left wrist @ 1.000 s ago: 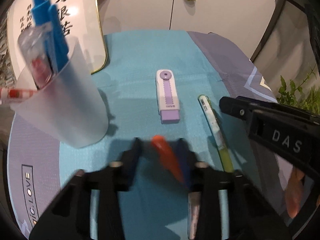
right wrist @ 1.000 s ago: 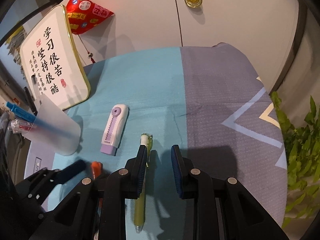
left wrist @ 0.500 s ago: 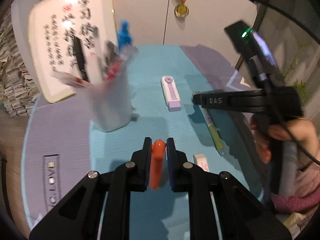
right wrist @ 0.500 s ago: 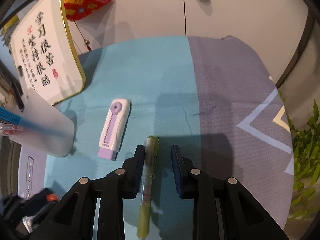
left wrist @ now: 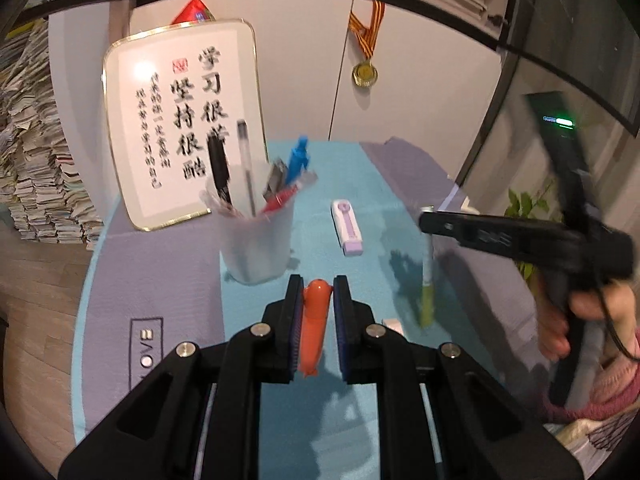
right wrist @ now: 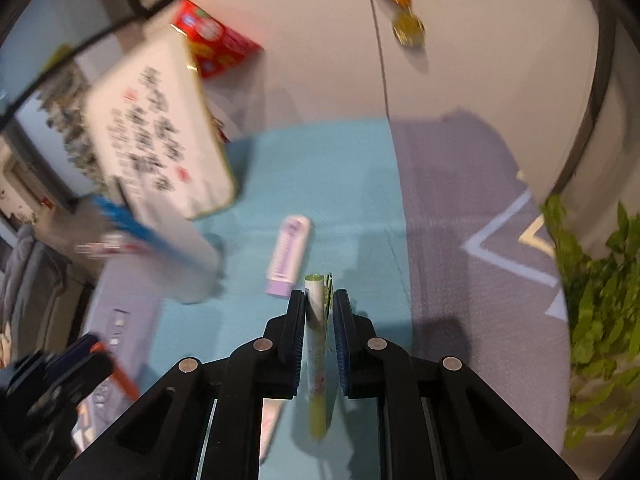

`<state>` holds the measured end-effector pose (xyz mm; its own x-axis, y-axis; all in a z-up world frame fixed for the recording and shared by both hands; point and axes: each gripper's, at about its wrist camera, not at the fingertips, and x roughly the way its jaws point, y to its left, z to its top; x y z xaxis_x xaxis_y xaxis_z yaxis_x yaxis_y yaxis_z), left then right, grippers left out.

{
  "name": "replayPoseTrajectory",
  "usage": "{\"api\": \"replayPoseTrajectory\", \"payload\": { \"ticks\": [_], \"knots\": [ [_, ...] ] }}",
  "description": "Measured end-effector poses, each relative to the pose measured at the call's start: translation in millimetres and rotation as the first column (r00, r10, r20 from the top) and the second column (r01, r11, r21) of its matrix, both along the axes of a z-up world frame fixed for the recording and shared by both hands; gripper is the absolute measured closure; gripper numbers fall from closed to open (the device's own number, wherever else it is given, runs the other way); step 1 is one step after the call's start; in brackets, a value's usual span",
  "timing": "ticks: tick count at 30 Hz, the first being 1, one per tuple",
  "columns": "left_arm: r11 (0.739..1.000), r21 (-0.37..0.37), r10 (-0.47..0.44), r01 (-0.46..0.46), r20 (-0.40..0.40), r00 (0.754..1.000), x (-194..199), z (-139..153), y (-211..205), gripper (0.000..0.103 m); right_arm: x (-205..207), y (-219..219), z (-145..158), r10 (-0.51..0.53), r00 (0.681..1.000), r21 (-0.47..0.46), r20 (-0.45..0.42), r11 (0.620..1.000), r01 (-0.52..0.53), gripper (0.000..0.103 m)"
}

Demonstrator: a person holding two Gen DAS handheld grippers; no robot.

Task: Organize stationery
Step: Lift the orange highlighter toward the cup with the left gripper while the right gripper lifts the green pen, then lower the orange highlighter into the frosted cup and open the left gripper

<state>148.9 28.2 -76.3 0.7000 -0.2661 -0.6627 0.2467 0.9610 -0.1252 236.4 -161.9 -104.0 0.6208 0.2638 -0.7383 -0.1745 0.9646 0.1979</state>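
My left gripper (left wrist: pixel 317 292) is shut on an orange pen (left wrist: pixel 314 328) and holds it above the table, just in front of a frosted pen cup (left wrist: pixel 256 240) that holds several pens. My right gripper (right wrist: pixel 319 308) is shut on a green and white pen (right wrist: pixel 316 360), lifted off the mat; it also shows in the left wrist view (left wrist: pixel 426 280). A white and purple correction tape (right wrist: pixel 289 256) lies on the teal mat ahead of both grippers (left wrist: pixel 347 227). The cup shows blurred in the right wrist view (right wrist: pixel 188 264).
A framed calligraphy board (left wrist: pixel 184 124) leans on the wall behind the cup. A medal (left wrist: pixel 364 74) hangs on the wall. A small white eraser (left wrist: pixel 394 325) lies on the mat beside my left gripper. A plant (right wrist: pixel 592 280) stands off the table's right edge.
My left gripper closed on the orange pen and lifted it toward the cup. My right gripper closed on the green pen and raised it off the mat.
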Motion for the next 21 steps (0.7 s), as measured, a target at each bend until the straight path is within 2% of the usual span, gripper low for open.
{"api": "replayPoseTrajectory", "payload": {
  "ticks": [6, 10, 16, 21],
  "knots": [
    [0.999, -0.02, 0.028, -0.026, 0.094, 0.995, 3.5, 33.6, 11.6, 0.09, -45.6, 16.0, 40.7, 0.046, 0.989, -0.003, 0.14, 0.999, -0.046, 0.094],
    [0.999, -0.034, 0.047, -0.042, 0.152, 0.987, 18.4, 55.4, 19.8, 0.09, -65.5, 22.3, 54.0, 0.067, 0.981, -0.017, 0.181, 0.998, -0.065, 0.094],
    [0.994, -0.069, 0.09, -0.081, 0.13, 0.987, 54.6, 60.4, 32.1, 0.09, -73.4, 22.1, 57.5, 0.074, 0.981, -0.017, 0.177, 0.997, -0.072, 0.094],
    [0.989, -0.081, 0.13, -0.122, 0.104, 0.986, 82.1, 51.9, 34.8, 0.09, -83.5, 20.6, 63.5, 0.07, 0.98, -0.016, 0.188, 0.998, -0.068, 0.094]
  ]
}}
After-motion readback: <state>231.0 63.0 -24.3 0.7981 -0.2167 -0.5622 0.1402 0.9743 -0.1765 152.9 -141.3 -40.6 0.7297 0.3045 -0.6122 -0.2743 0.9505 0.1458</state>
